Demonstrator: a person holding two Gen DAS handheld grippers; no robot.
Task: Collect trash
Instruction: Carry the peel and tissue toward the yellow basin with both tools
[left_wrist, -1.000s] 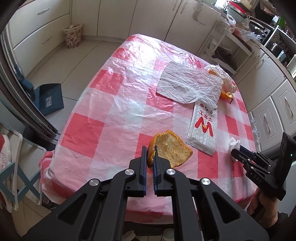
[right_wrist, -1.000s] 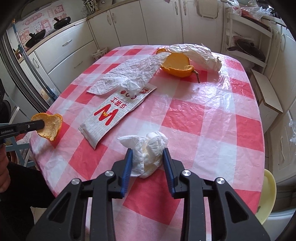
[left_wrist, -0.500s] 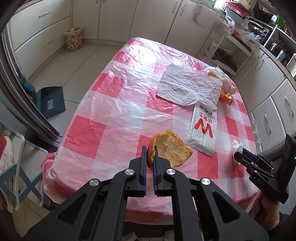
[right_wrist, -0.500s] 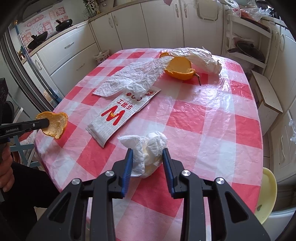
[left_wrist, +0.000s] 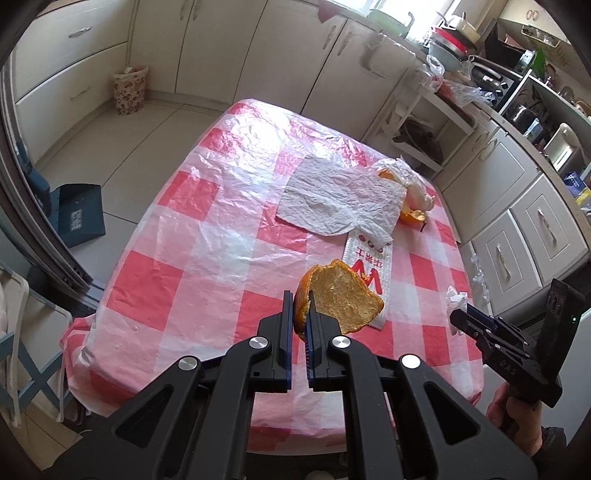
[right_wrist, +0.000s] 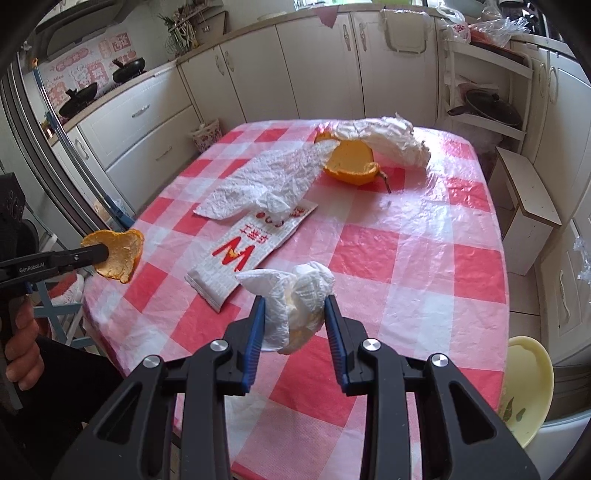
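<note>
My left gripper is shut on a piece of orange peel and holds it in the air above the near edge of the red-checked table. The peel also shows in the right wrist view. My right gripper is shut on a crumpled white tissue, held above the table; it also shows in the left wrist view. On the table lie a white snack wrapper with a red W, a flat paper napkin, an orange half-shell and another crumpled paper.
A small floral waste basket stands on the floor by the far cabinets. A yellow bin stands at the table's right corner. White cabinets surround the table. A white step stool is to the right, a blue dustpan to the left.
Both grippers have risen and drawn back from the table with their loads; the table looks smaller and further. The grips have not changed.
</note>
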